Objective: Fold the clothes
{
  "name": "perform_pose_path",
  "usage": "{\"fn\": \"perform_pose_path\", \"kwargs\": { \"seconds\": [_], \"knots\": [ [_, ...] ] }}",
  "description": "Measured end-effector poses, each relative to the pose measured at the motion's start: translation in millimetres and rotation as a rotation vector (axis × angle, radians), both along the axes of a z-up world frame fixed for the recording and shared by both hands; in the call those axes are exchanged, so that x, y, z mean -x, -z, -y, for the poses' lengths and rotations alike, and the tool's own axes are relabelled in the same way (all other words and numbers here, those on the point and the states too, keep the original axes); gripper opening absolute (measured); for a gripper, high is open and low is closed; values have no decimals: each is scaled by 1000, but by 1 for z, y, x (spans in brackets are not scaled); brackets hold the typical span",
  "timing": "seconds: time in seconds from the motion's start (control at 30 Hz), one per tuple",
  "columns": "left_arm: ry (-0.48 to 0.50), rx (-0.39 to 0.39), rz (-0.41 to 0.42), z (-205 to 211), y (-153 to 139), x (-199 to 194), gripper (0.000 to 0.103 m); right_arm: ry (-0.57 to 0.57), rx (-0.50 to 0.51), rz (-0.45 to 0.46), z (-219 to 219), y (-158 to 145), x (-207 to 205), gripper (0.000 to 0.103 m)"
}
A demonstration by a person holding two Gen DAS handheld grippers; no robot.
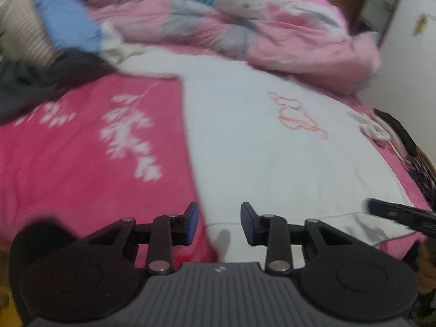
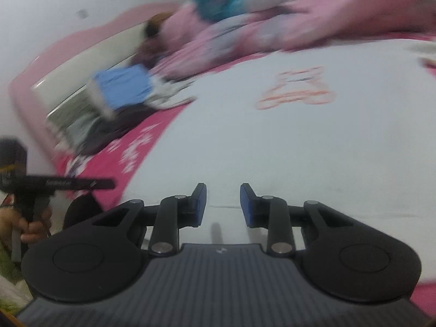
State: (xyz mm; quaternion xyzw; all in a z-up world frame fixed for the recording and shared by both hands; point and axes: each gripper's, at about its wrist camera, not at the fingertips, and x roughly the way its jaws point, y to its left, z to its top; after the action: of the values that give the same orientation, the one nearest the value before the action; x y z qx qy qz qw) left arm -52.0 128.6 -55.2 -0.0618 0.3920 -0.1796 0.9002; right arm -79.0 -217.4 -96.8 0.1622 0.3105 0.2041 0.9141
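Garment: a white soft cotton garment with an orange line drawing (image 1: 272, 136) lies spread flat on the pink leaf-patterned bedsheet (image 1: 81, 163), its near hem just ahead of both grippers.
Handling: probably light, limp and wrinkle-prone; it would sag unless pinched at two points.
Hold: best taken at the near hem corners or side edges.
Left gripper (image 1: 219, 223): jaws spread, nothing between them.
Right gripper (image 2: 223, 204): jaws spread, empty, over the hem.
Hard to tell: motion blur hides seams and sleeves; the far edge runs under the rumpled pink quilt (image 1: 299, 41); the garment type is unclear.
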Motion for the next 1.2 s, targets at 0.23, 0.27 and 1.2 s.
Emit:
{"fn": "perform_pose_path", "kwargs": {
  "seconds": [0.23, 0.27, 1.2],
  "knots": [
    [-12, 10, -30, -6, 36, -5, 36, -183, 29, -100, -25, 28, 26, 24],
    [-11, 18, -30, -8, 35, -6, 36, -194, 28, -119, -24, 26, 30, 24],
    [42, 11, 0, 33, 24, -39, 54, 423, -109, 25, 117, -5, 72, 14]
  ]
}}
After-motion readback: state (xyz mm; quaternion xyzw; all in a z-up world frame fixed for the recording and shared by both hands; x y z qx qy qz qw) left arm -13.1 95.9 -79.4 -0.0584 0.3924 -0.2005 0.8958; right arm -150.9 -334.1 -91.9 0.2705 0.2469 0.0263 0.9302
